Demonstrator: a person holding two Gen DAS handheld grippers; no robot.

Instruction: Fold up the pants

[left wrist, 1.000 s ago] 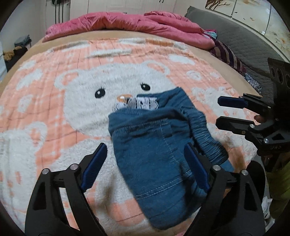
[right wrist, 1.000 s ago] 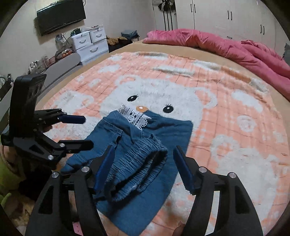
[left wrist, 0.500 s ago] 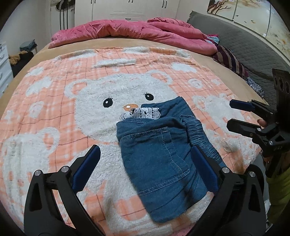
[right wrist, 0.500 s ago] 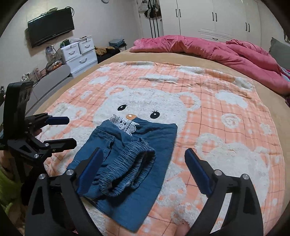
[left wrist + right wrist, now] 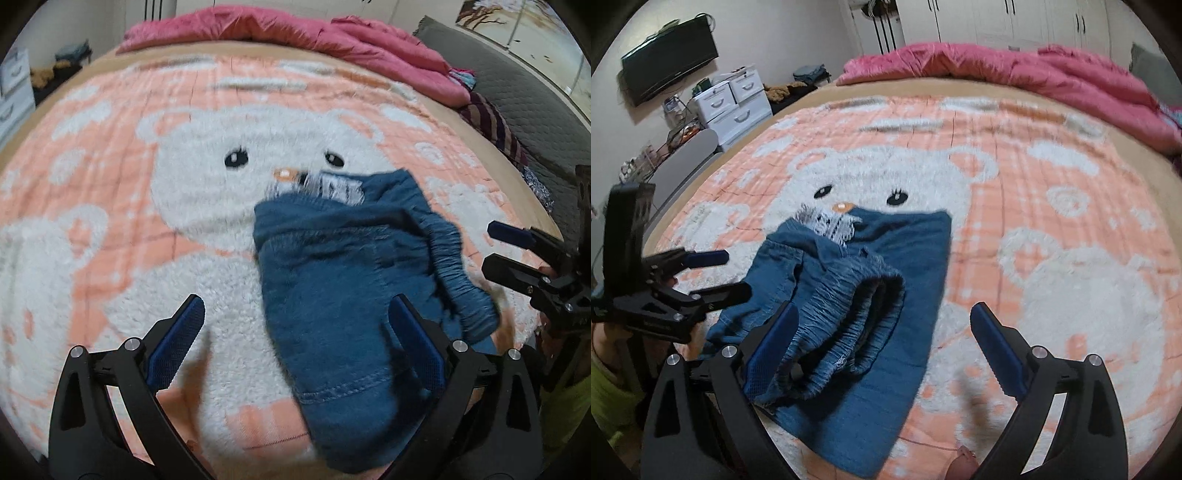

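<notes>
Pants: the small blue denim pants with a gathered elastic waistband lie folded on the fluffy peach-and-white bear-print blanket, just below the bear's nose, near the bed's edge closest to you.
Lace trim: a strip of white lace peeks out from under the far edge of the folded denim.
Waistband: the ruched waistband sits bunched on top of the flat denim layer, on your left side in the right wrist view.
Left gripper: your black left gripper with blue pads has its jaws released and spread wide; one pad stands over the denim's edge, the other over bare blanket. Neither pad seems to press the cloth, though blur makes this hard to confirm.
Right gripper: your black right gripper with blue pads is likewise released, jaws wide, the left pad beside the waistband, the right pad over blanket.
Bed: the rumpled pink quilt lies heaped along the far side.
Room: a white chest of drawers and a wall-mounted black television stand beyond the bed.
</notes>
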